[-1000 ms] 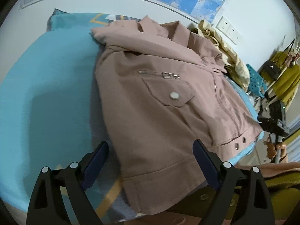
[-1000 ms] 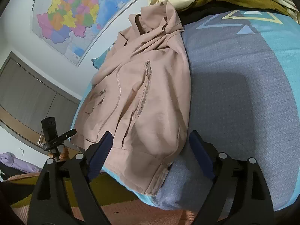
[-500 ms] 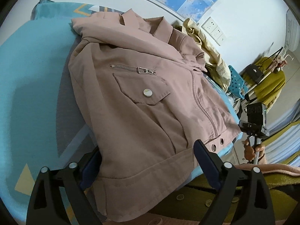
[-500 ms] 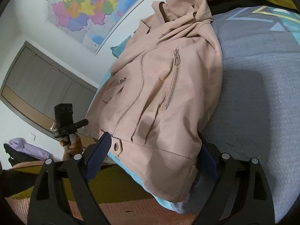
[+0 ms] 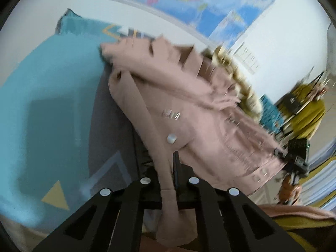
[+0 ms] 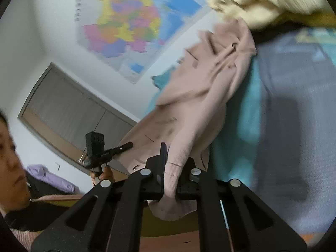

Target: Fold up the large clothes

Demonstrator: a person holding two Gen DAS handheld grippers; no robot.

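A dusty-pink jacket [image 5: 189, 109] lies front up on the teal and grey bed cover [image 5: 52, 105], its collar toward the wall. My left gripper [image 5: 168, 168] has its jaws closing, the pads pressing on the hem at the jacket's left bottom corner. That corner hangs lifted off the cover. In the right wrist view the jacket [image 6: 199, 96] stretches up from my right gripper [image 6: 171, 163]. Its jaws are also closing, pinching the other bottom corner of the hem. Both views are blurred by motion.
A pale yellow garment pile [image 6: 262, 2] sits by the jacket's collar. A small camera on a stand [image 5: 296, 155] stands past the bed's edge. A rack with a mustard garment [image 5: 304, 113] is at the far right. A person [image 6: 10, 157] is at the left edge.
Both grippers went from open around the hem to shut on it. Both rose, pulling the jacket's lower edge up off the bed.
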